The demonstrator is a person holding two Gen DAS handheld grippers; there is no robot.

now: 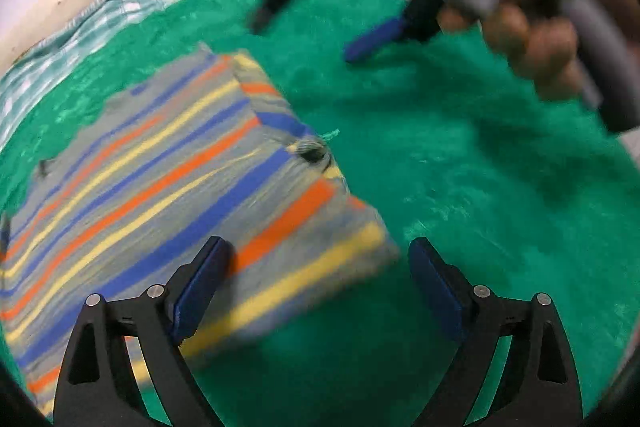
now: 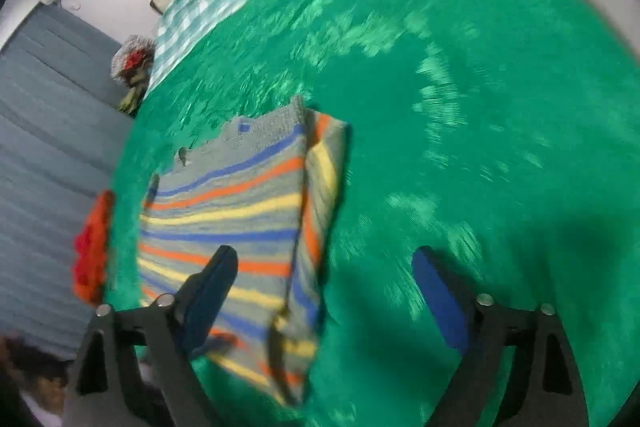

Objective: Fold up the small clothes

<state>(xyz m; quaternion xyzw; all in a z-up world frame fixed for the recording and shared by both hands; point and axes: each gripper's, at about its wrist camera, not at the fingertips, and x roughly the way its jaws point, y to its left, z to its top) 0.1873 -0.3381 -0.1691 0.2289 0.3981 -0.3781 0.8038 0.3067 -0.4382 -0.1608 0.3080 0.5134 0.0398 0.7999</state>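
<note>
A small grey garment with blue, orange and yellow stripes (image 1: 160, 179) lies flat on a green fuzzy blanket (image 1: 460, 187), with one side folded over along its right edge. My left gripper (image 1: 320, 267) is open and empty just above the garment's near right corner. The garment also shows in the right wrist view (image 2: 232, 211), folded side to the right. My right gripper (image 2: 324, 275) is open and empty over the garment's right edge. In the left wrist view the right gripper (image 1: 372, 39) is held by a hand at upper right, blurred.
A teal checked cloth (image 1: 80, 39) lies along the blanket's far edge by the wall. In the right wrist view a red-orange item (image 2: 92, 251) sits at the blanket's left edge, a stuffed toy (image 2: 132, 63) beyond it, and a grey-blue surface (image 2: 44, 163) at left.
</note>
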